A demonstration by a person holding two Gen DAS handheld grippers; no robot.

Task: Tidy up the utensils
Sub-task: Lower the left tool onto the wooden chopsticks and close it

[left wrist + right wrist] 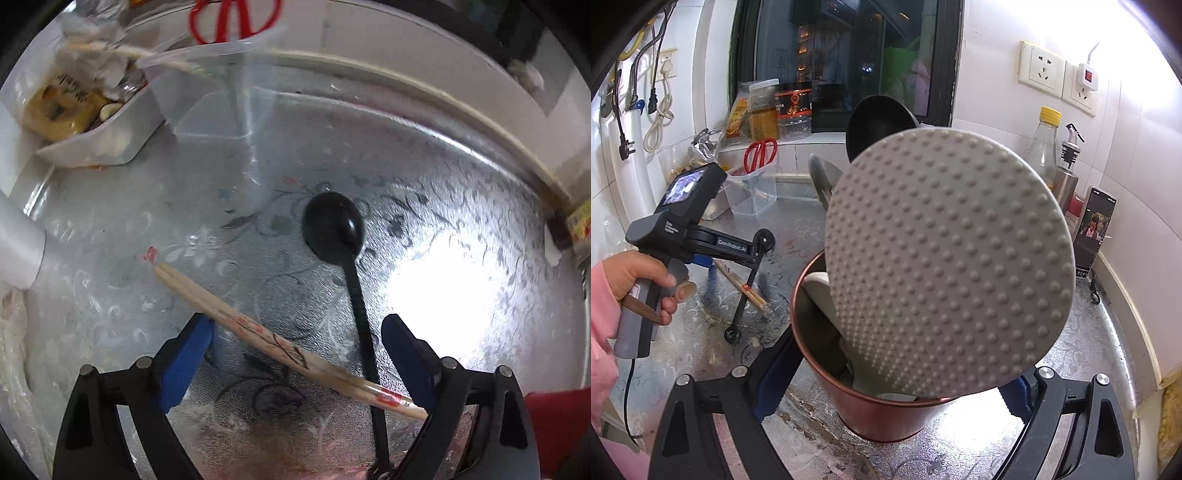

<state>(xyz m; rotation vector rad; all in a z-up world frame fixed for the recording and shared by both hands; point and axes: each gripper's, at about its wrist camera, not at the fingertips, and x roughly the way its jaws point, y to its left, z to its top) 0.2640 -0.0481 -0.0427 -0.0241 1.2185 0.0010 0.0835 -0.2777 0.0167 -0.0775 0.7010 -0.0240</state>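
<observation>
A black spoon (334,229) and a pair of wooden chopsticks (266,338) lie crossed on the foil-covered counter. My left gripper (297,354) is open just above them, with both between its blue fingers; it also shows in the right wrist view (701,240), with the spoon (753,266) and chopsticks (746,286) under it. My right gripper (897,391) is shut on a copper-red utensil holder (886,410) that holds a grey dimpled rice paddle (949,266), a black ladle (879,122) and a metal spatula (822,177).
A clear plastic box (214,92) and a white tray of packets (85,122) stand at the back left by the wall. Red scissors (761,153) rest in the box. Bottles (1043,147) and a phone (1093,229) stand at the right wall.
</observation>
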